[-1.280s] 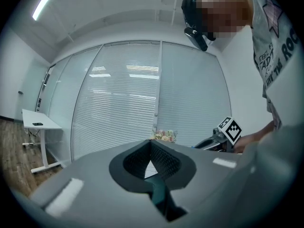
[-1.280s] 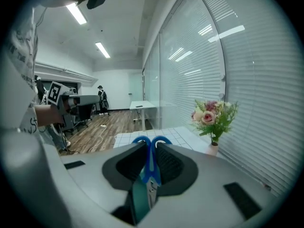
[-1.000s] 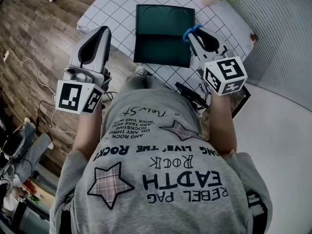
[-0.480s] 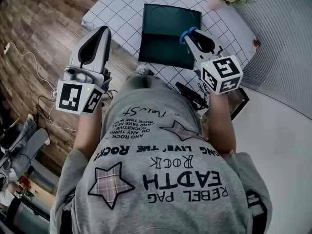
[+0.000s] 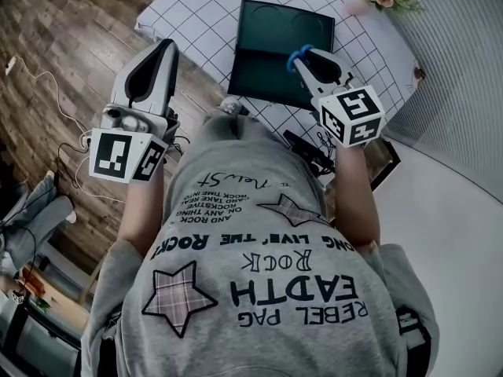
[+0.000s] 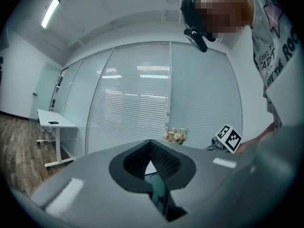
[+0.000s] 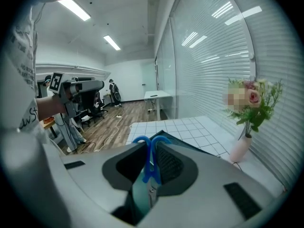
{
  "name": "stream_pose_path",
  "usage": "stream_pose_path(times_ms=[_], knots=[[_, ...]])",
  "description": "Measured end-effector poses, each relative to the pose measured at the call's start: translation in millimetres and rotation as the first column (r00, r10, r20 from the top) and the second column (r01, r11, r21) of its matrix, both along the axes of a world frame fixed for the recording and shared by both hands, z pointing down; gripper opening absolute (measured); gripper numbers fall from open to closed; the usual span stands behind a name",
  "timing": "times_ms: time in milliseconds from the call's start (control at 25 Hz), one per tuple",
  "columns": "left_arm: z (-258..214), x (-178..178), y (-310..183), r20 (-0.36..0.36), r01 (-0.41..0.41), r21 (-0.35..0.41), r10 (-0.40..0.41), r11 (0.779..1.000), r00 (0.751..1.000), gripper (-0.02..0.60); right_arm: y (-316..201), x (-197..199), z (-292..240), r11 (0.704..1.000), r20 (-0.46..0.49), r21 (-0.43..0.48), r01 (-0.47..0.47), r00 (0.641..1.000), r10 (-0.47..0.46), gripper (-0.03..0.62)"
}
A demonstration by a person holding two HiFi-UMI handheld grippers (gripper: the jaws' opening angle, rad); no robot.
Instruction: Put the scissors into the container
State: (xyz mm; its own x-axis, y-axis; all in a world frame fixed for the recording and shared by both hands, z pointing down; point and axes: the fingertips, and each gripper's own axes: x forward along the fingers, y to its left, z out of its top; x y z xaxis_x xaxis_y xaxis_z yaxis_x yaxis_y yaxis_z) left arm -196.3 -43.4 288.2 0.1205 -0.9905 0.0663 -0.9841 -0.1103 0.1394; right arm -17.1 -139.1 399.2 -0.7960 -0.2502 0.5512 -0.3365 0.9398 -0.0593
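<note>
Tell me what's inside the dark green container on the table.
The container shows a bare floor with two round recesses at its far end. The right gripper, shut on the blue-handled scissors, covers its near right corner.

Open-plan office, part test space: glass walls hung with blinds run beneath ceiling strip lights, above a wood-look floor trailed with cables. A white desk stands by the glazing, with office chairs at the far end. Flowers dress a grid-cloth table.
</note>
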Motion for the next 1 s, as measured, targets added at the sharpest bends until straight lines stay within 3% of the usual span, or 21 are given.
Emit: stream_pose_path(times_ms=[1000], knots=[[18.0, -12.4, -1.5, -0.015, 0.016, -0.048, -0.016, 0.999, 1.000, 0.009, 15.9, -9.1, 61.5, 0.992, -0.150, -0.042, 0.117, 0.981, -0.122, 0.078]])
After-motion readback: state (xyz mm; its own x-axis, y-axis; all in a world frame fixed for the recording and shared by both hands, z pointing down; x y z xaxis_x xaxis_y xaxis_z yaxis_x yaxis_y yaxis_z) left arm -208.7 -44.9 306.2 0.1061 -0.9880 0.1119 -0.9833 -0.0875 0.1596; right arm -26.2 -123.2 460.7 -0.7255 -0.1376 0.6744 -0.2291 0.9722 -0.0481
